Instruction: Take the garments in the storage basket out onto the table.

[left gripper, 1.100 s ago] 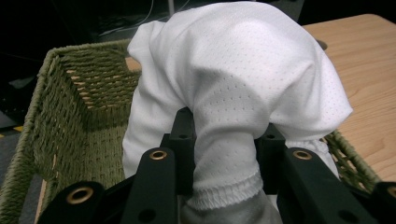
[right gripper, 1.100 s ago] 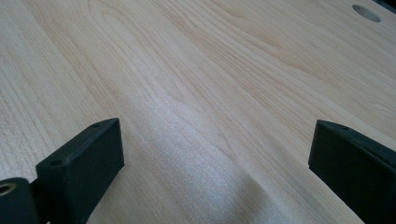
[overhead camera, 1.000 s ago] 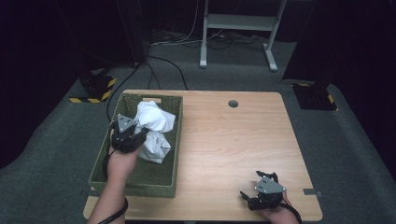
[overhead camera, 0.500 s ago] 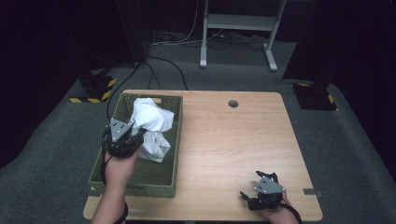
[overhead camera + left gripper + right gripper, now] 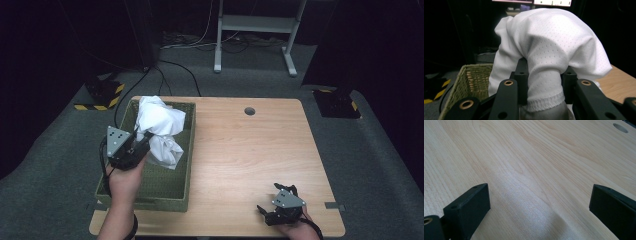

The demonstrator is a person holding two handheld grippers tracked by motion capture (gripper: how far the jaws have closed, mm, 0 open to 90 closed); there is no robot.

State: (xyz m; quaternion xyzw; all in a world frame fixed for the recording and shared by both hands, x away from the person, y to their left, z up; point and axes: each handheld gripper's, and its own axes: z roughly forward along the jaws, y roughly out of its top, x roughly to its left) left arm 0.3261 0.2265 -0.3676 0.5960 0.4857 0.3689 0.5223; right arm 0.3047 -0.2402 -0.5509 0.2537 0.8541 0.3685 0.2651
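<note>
A white mesh garment (image 5: 159, 129) hangs bunched over the green woven basket (image 5: 170, 187) at the table's left. My left gripper (image 5: 141, 141) is shut on a fold of it, held above the basket. In the left gripper view the white garment (image 5: 554, 50) drapes over both jaws, with a hemmed fold (image 5: 545, 90) pinched between them and the basket rim (image 5: 471, 70) below. My right gripper (image 5: 272, 209) rests near the table's front right corner, jaws wide apart. In the right gripper view my right gripper (image 5: 539, 202) has bare wood between its fingers.
The wooden table (image 5: 250, 150) has a round cable hole (image 5: 249, 111) near its far edge. A white desk frame (image 5: 255, 30) and cables lie on the grey floor beyond. Yellow-black striped feet (image 5: 100, 97) stand left of the basket.
My left gripper has risen and drifted left with the garment, pulling more of the cloth up out of the basket. The right gripper has stayed put.
</note>
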